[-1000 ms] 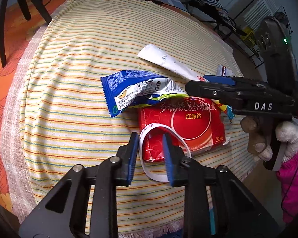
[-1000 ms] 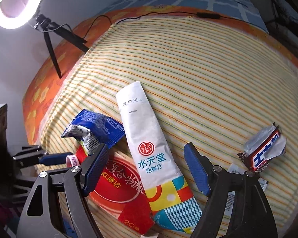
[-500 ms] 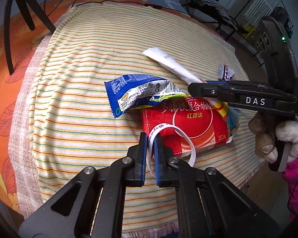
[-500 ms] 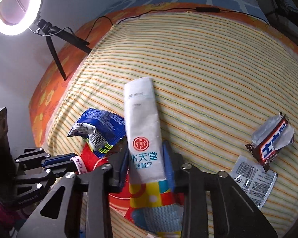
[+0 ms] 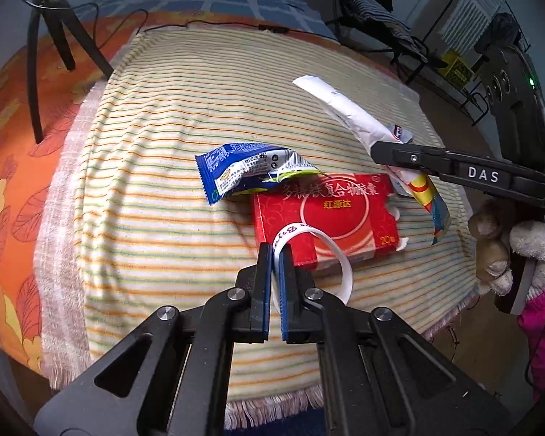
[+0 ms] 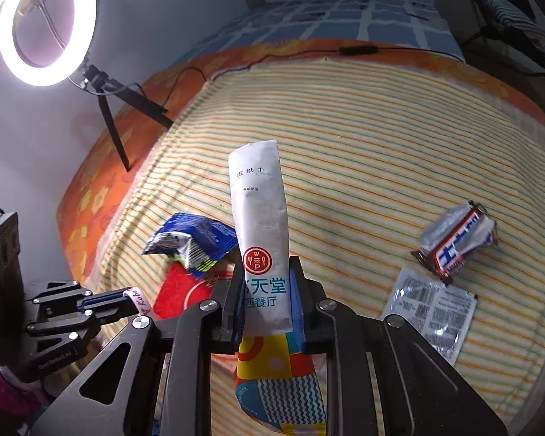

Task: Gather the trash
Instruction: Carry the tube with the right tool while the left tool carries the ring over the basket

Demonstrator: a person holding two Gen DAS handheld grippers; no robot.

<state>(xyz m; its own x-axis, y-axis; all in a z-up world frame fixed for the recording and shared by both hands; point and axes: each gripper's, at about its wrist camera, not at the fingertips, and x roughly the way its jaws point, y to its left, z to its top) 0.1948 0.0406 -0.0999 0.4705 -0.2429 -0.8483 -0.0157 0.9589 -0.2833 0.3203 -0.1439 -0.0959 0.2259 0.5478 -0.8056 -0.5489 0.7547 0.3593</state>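
both wrist fisheyes look steeply down, close over the same striped cloth [image 5: 156, 167] from opposite sides.

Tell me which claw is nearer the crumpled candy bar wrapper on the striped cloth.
Right. The right claw, shut on the wet-wipe packet, is just beside the candy bar wrapper. The left claw holds the white band at the red box's far side.

We see a big striped cloth [image 6: 381, 138] on an orange flowery sheet [image 5: 7, 138]. Far left stands a bright round ring lamp [image 6: 43, 25] on a black tripod [image 6: 116, 109]. A thin black cable [image 6: 290, 54] lies along the far edge.
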